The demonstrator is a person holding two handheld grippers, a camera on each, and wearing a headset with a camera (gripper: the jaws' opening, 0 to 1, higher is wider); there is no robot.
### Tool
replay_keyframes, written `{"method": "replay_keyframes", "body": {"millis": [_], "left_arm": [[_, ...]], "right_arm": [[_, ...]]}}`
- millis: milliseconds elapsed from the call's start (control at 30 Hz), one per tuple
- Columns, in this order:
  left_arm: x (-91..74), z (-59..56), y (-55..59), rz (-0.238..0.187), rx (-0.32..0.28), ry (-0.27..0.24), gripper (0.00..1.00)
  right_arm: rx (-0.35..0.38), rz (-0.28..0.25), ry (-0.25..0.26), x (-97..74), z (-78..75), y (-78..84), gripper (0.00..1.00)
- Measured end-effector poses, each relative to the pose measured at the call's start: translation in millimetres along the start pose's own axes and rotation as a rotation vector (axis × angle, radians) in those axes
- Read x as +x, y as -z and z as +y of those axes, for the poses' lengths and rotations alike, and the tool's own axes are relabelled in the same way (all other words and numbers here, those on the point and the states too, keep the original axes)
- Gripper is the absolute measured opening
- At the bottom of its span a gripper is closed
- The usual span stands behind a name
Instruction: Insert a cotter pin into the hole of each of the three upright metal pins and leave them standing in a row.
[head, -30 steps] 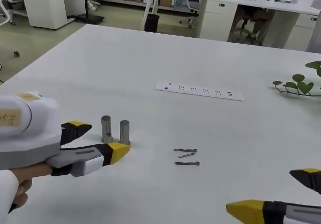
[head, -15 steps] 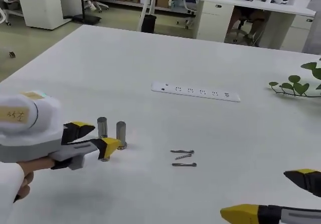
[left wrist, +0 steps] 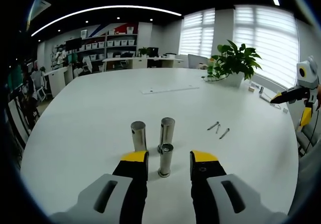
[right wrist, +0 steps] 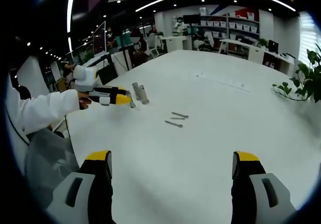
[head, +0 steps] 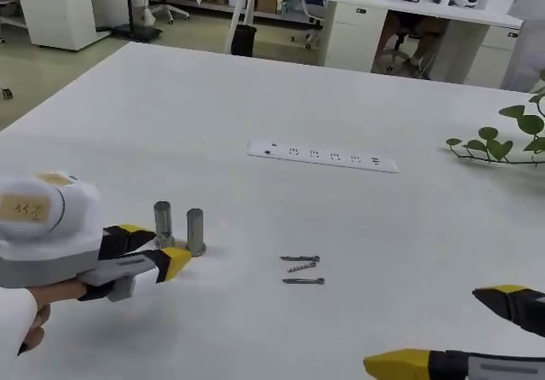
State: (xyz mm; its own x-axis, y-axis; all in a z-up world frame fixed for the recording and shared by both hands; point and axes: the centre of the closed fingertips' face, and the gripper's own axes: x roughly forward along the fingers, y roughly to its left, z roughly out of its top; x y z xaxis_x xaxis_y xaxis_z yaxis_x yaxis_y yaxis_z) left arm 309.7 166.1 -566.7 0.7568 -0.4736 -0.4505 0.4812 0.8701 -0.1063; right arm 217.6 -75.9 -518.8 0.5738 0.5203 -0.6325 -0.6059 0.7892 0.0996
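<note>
Left fingers: the left gripper has its fingers a little way apart. They hold nothing.
In the gap: one pin, the near pin, stands up between the fingers. A thin bit of space shows on each side, so it looks free.
Just past it: the two back pins stand up close together, just beyond the near pin.
What changed: in the head view the left gripper sits a bit further back from the back pins than a second ago. Then, its lower finger reached the foot of one of them. The gap between the fingers looks about the same.
What that means: I think the near pin now stands by itself, so all three are up. It is in front of the other two and not in line with them, so the row may still need fixing.
Cotter pins: three cotter pins lie flat on the counter, to the right of the pins and apart from them. None is in a hole yet.
Right gripper: the right gripper has its fingers wide and empty. It is low on the right in the head view, well apart from the cotter pins.
Task so far: the pushing-in part has not begun.
Far out: a power strip lies across the counter.
</note>
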Motion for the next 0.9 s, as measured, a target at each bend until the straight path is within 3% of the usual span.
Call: {"method": "replay_keyframes", "body": {"millis": [167,333,533,667,800,900], "left_arm": [[2.1,1.0,-1.5,-0.009,-0.006,-0.009,0.27],[4.0,1.7,-1.8,-0.014,-0.011,-0.002,0.18],[6.3,-0.9,1.3,-0.001,-0.005,0.016,0.13],[6.2,-0.5,1.5,-0.015,-0.046,0.019,0.07],[4.0,-4.8,3.3,-0.007,-0.048,0.061,0.07],[2.0,-3.8,1.3,-0.009,-0.047,0.054,0.06]], "right_arm": [[0.002,0.003,-0.005,-0.1,0.3,0.2,0.98],[0.003,0.008,-0.003,-0.1,-0.9,0.8,0.98],[0.011,0.018,-0.006,-0.7,-1.7,3.2,0.98],[0.016,0.019,-0.006,-1.4,-1.6,4.3,0.97],[0.026,0.019,0.000,-2.2,-3.6,4.8,0.97],[0.026,0.015,0.001,-3.0,-4.0,4.0,0.97]]}}
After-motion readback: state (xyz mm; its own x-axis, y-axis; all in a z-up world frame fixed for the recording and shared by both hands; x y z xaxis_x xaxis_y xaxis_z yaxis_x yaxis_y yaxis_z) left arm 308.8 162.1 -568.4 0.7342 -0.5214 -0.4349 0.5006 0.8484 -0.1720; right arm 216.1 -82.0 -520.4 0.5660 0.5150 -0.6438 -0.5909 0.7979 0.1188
